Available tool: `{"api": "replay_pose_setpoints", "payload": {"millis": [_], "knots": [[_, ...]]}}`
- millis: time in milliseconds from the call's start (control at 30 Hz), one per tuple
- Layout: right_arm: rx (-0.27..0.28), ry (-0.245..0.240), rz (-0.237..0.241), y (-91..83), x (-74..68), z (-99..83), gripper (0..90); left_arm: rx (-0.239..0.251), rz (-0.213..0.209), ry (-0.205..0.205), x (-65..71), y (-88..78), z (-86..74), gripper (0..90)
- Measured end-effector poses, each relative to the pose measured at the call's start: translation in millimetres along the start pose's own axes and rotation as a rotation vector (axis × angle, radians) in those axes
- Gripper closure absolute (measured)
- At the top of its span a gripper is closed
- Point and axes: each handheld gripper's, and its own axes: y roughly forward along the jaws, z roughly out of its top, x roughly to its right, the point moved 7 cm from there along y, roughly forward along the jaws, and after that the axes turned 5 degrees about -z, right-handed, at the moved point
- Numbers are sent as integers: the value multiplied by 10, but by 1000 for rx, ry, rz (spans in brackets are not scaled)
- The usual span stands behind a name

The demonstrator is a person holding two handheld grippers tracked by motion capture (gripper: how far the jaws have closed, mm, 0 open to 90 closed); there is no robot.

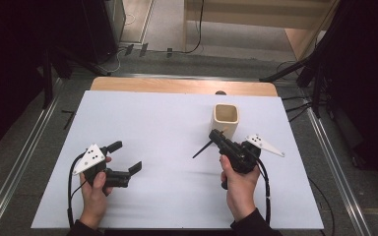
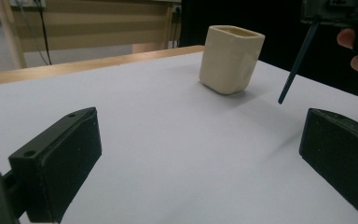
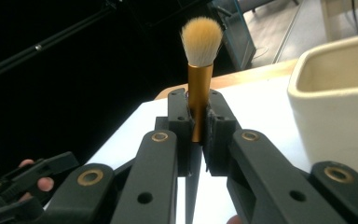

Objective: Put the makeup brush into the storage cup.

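My right gripper (image 1: 217, 135) (image 3: 198, 116) is shut on a makeup brush (image 3: 200, 44), clamped at its gold ferrule with the pale bristle tuft above the jaws. The brush's thin dark handle (image 1: 202, 149) (image 2: 297, 67) slants down to the left, its tip just above the sheet. A cream square cup (image 1: 226, 119) (image 2: 230, 58) (image 3: 340, 98) stands upright right behind that gripper. At the front left, my left gripper (image 1: 126, 156) (image 2: 200, 154) lies low over the sheet, its jaws wide open with nothing between them, facing the cup and brush.
A white sheet (image 1: 167, 128) covers the table, with a wooden strip (image 1: 177, 86) along the far edge. Metal rails (image 1: 24, 147) run along both sides. Dark stands and cables lie on the floor beyond the table.
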Motion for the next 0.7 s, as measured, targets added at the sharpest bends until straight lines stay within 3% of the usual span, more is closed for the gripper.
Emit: {"api": "replay_pose_setpoints", "payload": {"millis": [333, 367, 700], "knots": [[43, -121, -32, -47, -7, 107, 850, 3, 32, -4, -113, -144, -52, 0], [49, -149, -36, -54, -5, 131, 850, 3, 33, -4, -122, -159, -55, 0], [87, -209, -60, -84, 51, 294, 850, 12, 60, -14, -199, -318, -104, 0]]}}
